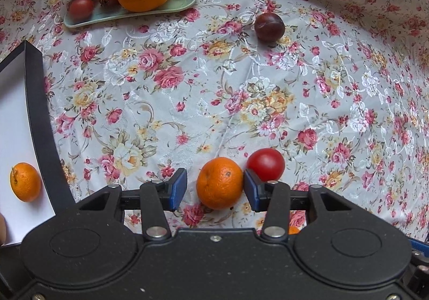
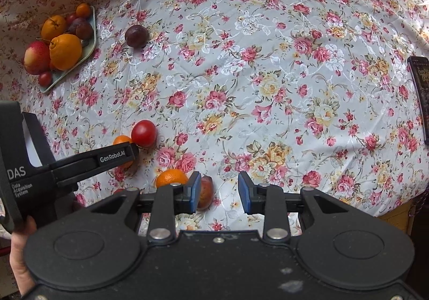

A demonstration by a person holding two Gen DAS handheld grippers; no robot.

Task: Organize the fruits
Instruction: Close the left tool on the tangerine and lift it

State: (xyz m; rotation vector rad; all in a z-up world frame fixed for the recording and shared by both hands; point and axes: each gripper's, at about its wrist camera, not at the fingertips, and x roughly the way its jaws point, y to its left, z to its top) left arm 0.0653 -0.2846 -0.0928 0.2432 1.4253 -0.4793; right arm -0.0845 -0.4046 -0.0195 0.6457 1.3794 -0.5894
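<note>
In the left wrist view a mandarin [image 1: 219,183] lies on the floral cloth between the blue pads of my left gripper [image 1: 214,189], which is open; a gap shows at the left pad. A red tomato [image 1: 265,164] touches the mandarin's far right side. A dark plum [image 1: 269,26] lies alone farther off. My right gripper [image 2: 219,192] is open, pointing down, with a reddish-brown fruit [image 2: 207,192] against its left pad's inner face and free space to the right pad. A second mandarin [image 2: 171,178] sits just outside that left finger.
A green plate [image 1: 112,17] at the far left carries an apple, big oranges, plums and small red fruits. A white box with a black rim [image 1: 40,112] at the left holds one mandarin [image 1: 25,182]. A dark flat object [image 2: 419,96] lies at the right table edge.
</note>
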